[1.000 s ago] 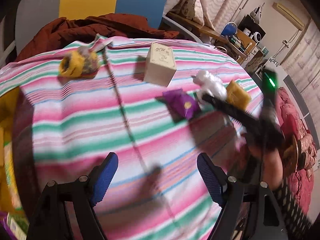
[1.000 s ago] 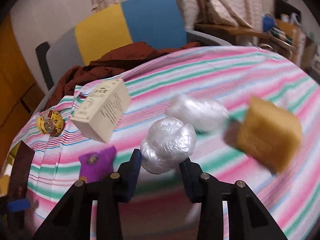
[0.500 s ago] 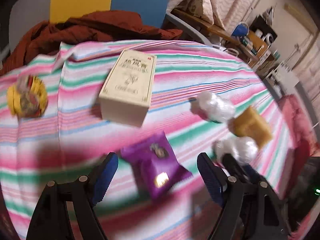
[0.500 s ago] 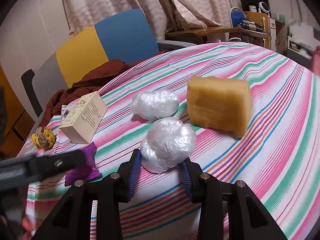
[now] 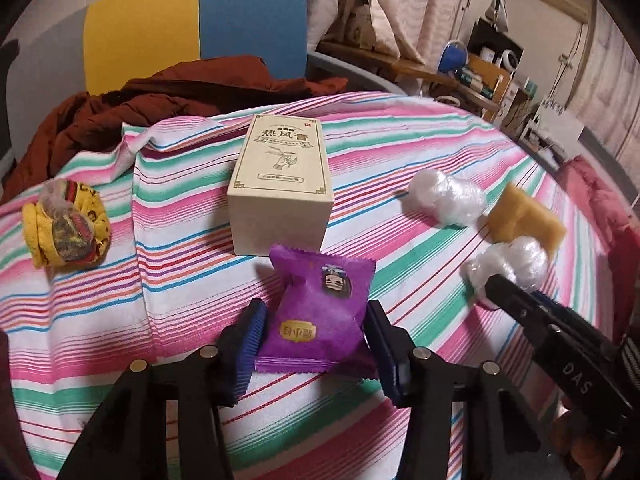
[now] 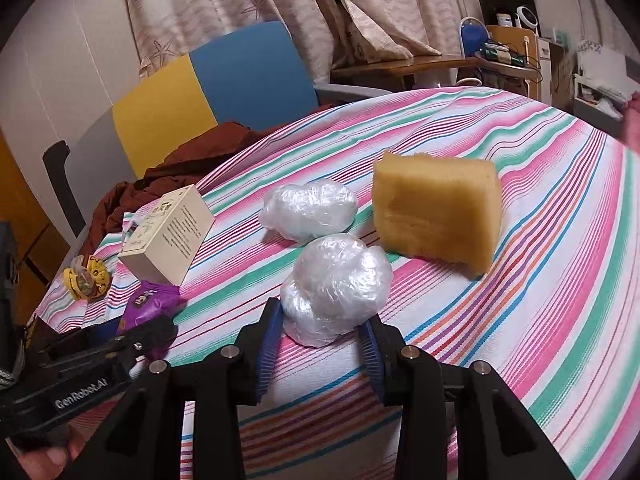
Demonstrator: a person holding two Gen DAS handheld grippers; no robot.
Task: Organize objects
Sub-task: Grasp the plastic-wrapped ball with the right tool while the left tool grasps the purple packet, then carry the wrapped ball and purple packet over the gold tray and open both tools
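Purple foil marks the snack packet (image 5: 320,312), which lies on the striped tablecloth (image 5: 400,160) between the blue pads of the left gripper (image 5: 314,342); its jaws are closing around the packet, the pads right at its edges, though whether they press it yet cannot be told. Just beyond the packet stands a cream cardboard box (image 5: 282,184) with printed characters on its top face. Off to the left rests a yellow crumpled bundle (image 5: 66,228), well apart from the box. The right gripper (image 6: 320,344) is clamped on a ball of clear plastic wrap (image 6: 336,292), its pads pressing both flanks. A second plastic-wrap ball (image 6: 308,214) sits just behind the held one, and a tan sponge block (image 6: 438,214) stands beside them to the right. At the table's far edge, a rust-brown cloth (image 5: 160,104) is heaped against a chair with a yellow and blue back (image 5: 196,24).
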